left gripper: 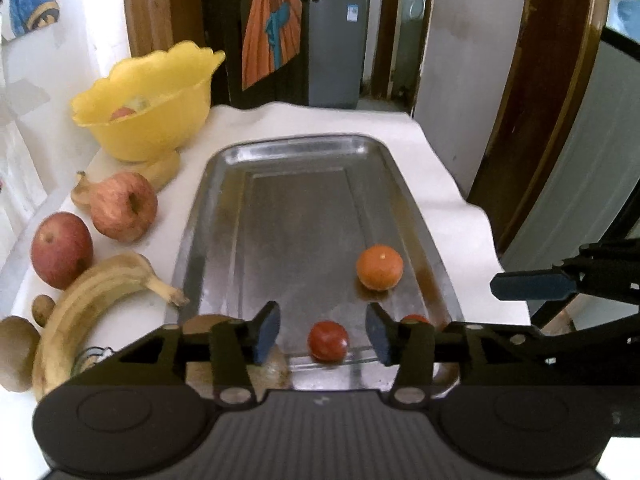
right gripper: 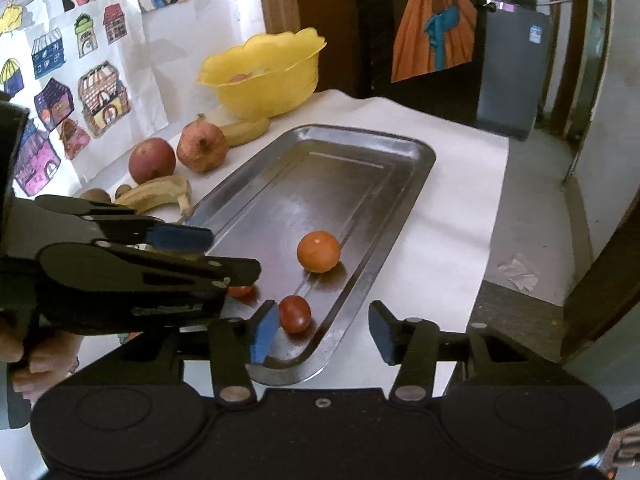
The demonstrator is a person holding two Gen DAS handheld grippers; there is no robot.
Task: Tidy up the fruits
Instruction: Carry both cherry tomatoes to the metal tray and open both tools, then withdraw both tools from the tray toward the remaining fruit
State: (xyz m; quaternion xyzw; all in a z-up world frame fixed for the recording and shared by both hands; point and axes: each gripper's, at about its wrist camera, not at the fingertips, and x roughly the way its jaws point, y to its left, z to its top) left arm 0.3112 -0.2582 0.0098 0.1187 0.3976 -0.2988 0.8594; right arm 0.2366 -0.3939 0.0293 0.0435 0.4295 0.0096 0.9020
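Note:
A steel tray (left gripper: 224, 184) (right gripper: 416, 168) holds an orange (left gripper: 379, 267) (right gripper: 318, 257) and two small red fruits. My left gripper (left gripper: 323, 334) is open, its jaws either side of one red fruit (left gripper: 328, 341) at the tray's near end. The other red fruit (left gripper: 414, 318) (right gripper: 294, 313) lies partly behind its right finger. My right gripper (right gripper: 323, 334) is open and empty over the tray's near right corner, with that fruit just past its left pad. The left gripper also shows in the right wrist view (right gripper: 180, 240).
A yellow bowl (left gripper: 148, 104) (right gripper: 264, 68) with fruit stands at the back left. Apples (left gripper: 62, 248) (left gripper: 124, 210), bananas (left gripper: 100, 300) and small brown fruits (left gripper: 16, 354) lie left of the tray on the white cloth (left gripper: 440, 168). The table edge drops off at right.

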